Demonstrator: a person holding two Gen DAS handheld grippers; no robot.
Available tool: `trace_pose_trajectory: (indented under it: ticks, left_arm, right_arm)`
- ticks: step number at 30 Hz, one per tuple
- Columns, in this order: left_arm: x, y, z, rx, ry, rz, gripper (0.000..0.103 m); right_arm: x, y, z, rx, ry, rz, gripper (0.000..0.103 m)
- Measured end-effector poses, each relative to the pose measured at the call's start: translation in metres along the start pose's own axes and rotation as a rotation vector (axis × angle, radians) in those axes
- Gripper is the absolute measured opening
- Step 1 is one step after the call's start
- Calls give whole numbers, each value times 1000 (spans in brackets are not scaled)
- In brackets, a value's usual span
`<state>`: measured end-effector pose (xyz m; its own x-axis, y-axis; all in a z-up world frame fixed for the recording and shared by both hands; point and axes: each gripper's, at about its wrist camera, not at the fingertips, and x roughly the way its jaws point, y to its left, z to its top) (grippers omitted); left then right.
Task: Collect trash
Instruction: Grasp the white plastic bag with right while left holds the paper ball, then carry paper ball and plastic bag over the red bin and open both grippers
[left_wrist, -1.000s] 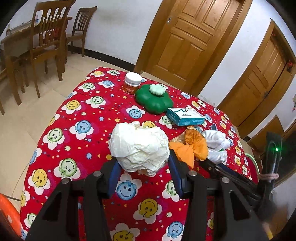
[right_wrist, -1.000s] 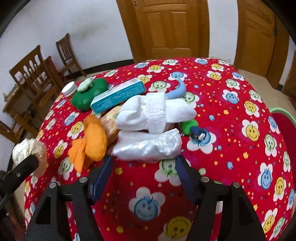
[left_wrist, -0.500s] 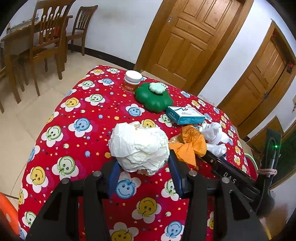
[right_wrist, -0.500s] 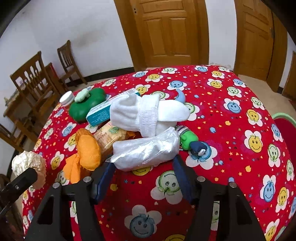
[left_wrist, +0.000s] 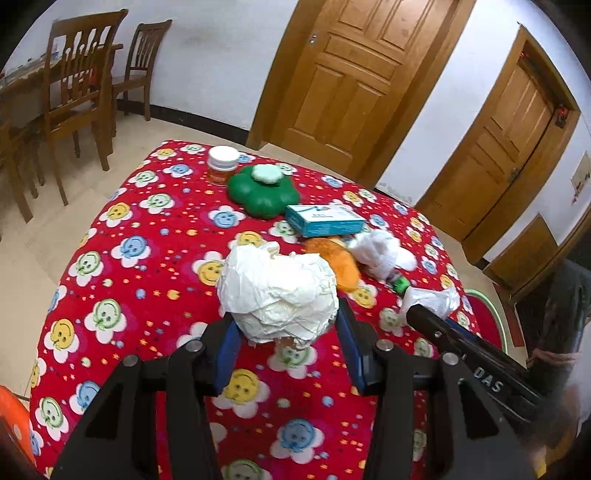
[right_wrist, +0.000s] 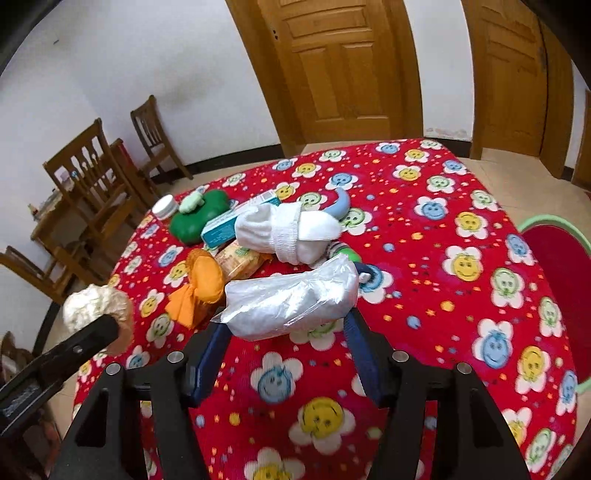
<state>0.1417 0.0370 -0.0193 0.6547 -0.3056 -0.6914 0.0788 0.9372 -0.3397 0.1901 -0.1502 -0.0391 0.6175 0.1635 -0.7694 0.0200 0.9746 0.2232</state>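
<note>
the left gripper (left_wrist: 282, 325) tilts downward, its two black fingers with blue pads (left_wrist: 227, 349) pressed against either side of a crumpled ball of white paper (left_wrist: 277, 293) held between them. the right gripper (right_wrist: 286, 325), also tilted downward, clamps a crinkled clear plastic bag (right_wrist: 291, 297) lying crosswise between its blue pads (right_wrist: 360, 349). each gripper's black arm reaches into the other's view from the side.

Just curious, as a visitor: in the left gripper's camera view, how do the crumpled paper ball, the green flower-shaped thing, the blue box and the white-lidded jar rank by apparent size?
1. crumpled paper ball, though it is nearest the camera
2. green flower-shaped thing
3. blue box
4. white-lidded jar
</note>
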Motion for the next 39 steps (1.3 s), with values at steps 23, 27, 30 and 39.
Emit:
trace_pose_trajectory:
  ticks: [23, 27, 30, 39]
  left_arm:
    - [-24, -113, -33, 180, 41, -138, 49]
    - [-22, -133, -34, 207, 54, -159, 49]
    - [-19, -150, -34, 232, 51, -170, 49]
    - [-2, -203, -34, 310, 71, -220, 49]
  right_arm:
    - [-115, -75, -24, 62, -143, -74, 64]
    - [-127, -102, -26, 107, -161, -106, 64]
    - [-134, -122, -27, 139, -179, -129, 64]
    - [-136, -177, -31, 229, -188, -197, 64]
